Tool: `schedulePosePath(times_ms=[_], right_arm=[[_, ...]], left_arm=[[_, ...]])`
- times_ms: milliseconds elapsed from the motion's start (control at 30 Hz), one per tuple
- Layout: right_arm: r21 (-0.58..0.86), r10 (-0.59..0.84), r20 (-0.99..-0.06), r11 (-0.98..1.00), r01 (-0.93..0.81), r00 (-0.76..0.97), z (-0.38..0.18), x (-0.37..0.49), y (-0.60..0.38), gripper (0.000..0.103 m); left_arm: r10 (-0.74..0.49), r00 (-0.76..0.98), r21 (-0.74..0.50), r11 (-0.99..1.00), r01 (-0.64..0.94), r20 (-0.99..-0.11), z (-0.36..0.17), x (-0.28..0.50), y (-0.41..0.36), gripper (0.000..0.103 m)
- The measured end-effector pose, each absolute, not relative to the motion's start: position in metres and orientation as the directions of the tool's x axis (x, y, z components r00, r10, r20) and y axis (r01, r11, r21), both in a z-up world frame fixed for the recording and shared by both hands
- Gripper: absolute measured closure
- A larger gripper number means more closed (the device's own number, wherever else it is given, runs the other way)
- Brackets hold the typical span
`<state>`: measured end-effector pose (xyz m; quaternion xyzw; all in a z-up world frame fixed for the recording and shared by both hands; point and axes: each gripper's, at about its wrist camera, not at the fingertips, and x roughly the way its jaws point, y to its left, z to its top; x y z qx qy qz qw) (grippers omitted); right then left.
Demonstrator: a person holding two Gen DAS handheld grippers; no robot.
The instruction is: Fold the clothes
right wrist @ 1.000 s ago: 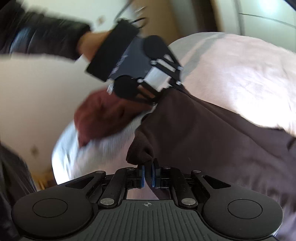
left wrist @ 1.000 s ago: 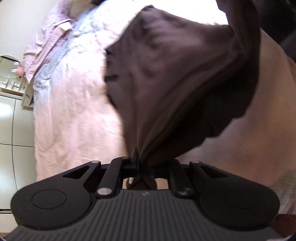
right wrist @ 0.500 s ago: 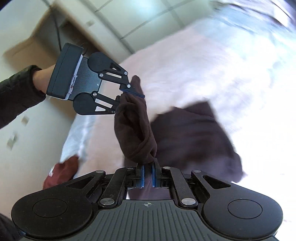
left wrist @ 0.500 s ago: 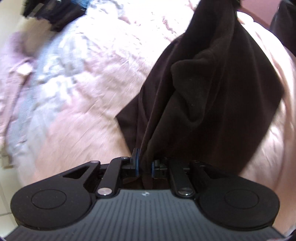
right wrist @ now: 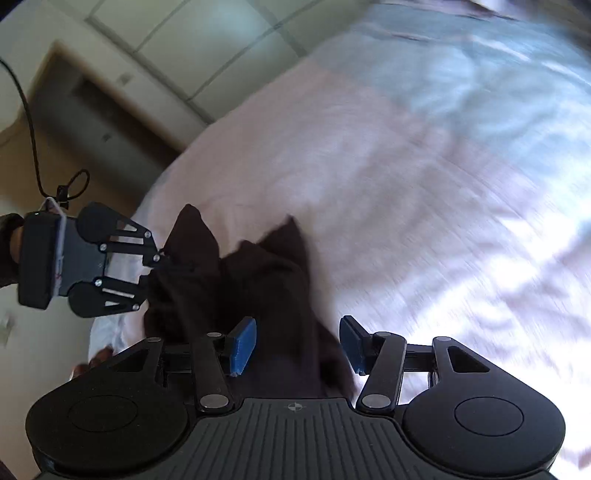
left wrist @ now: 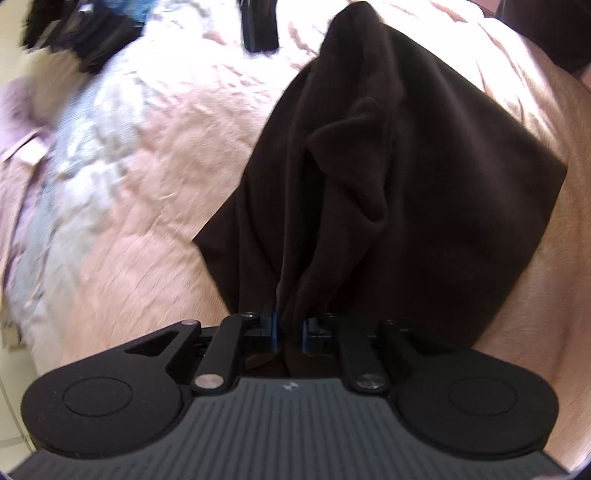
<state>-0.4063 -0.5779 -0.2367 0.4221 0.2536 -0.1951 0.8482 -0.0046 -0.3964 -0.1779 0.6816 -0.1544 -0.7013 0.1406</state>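
A dark brown garment (left wrist: pixel 406 184) lies bunched and partly folded on the pink bedspread (left wrist: pixel 147 192). My left gripper (left wrist: pixel 289 326) is shut on a fold of its near edge. In the right wrist view the garment (right wrist: pixel 258 288) lies under my right gripper (right wrist: pixel 297 341), whose blue-padded fingers (right wrist: pixel 242 341) stand wide apart with cloth between but not pinched. The left gripper also shows there at the left (right wrist: pixel 147 269), holding the garment's far corner.
Dark items (left wrist: pixel 85 33) and a black object (left wrist: pixel 258 26) lie at the far end of the bed. A pale blue-white sheet area (right wrist: pixel 498 92) covers the bed's far right. White wardrobe doors (right wrist: pixel 207 44) and a wooden unit (right wrist: pixel 74 110) stand beyond the bed.
My right gripper has opened and let go of the garment. The garment has come down onto the bed. The left gripper still holds its fold.
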Motion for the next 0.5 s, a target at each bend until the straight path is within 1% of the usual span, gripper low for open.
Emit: schedulePosePath(times_ms=[33,133,233,267,300,333,367,400,433,500], right_arm=[[0.616,-0.068,-0.590,0.606,0.503,0.804,-0.239,-0.385,-0.585,0.049],[0.630,0.142,-0.613,0.682,0.372,0.777,-0.260,-0.306,-0.608,0.049],[0.616,0.348,-0.690,0.743,0.262,0.634,-0.295,-0.227,-0.616,0.049],[0.578,0.360,-0.716,0.786,0.218,0.598,-0.301,-0.209,-0.617,0.049],[0.510,0.306,-0.742,0.835,0.206,0.596,-0.301,-0.199,-0.622,0.051],[0.425,0.201,-0.761,0.872,0.241,0.617,-0.297,-0.196,-0.631,0.054],[0.352,0.086,-0.758,0.889,0.295,0.646,-0.289,-0.199,-0.640,0.057],[0.301,-0.040,-0.731,0.877,0.374,0.681,-0.277,-0.209,-0.649,0.056],[0.277,-0.130,-0.702,0.856,0.437,0.700,-0.267,-0.221,-0.656,0.056],[0.299,-0.211,-0.663,0.805,0.513,0.718,-0.251,-0.248,-0.666,0.056]], left_arm=[[-0.420,-0.027,0.420,-0.907,0.010,-0.907,-0.173,-0.001,-0.391,0.094],[-0.447,-0.014,0.445,-0.892,0.079,-0.894,-0.164,0.009,-0.380,0.094],[-0.459,0.001,0.455,-0.881,0.128,-0.889,-0.161,0.016,-0.374,0.094],[-0.461,0.003,0.457,-0.878,0.140,-0.887,-0.162,0.018,-0.374,0.094],[-0.464,0.003,0.459,-0.876,0.152,-0.886,-0.163,0.020,-0.375,0.094],[-0.466,0.000,0.460,-0.873,0.163,-0.885,-0.164,0.021,-0.377,0.094],[-0.469,-0.007,0.461,-0.870,0.172,-0.883,-0.165,0.021,-0.379,0.094],[-0.471,-0.014,0.461,-0.869,0.180,-0.882,-0.165,0.021,-0.385,0.094],[-0.472,-0.024,0.460,-0.869,0.185,-0.881,-0.167,0.020,-0.392,0.094],[-0.469,-0.043,0.454,-0.872,0.182,-0.882,-0.171,0.015,-0.405,0.094]])
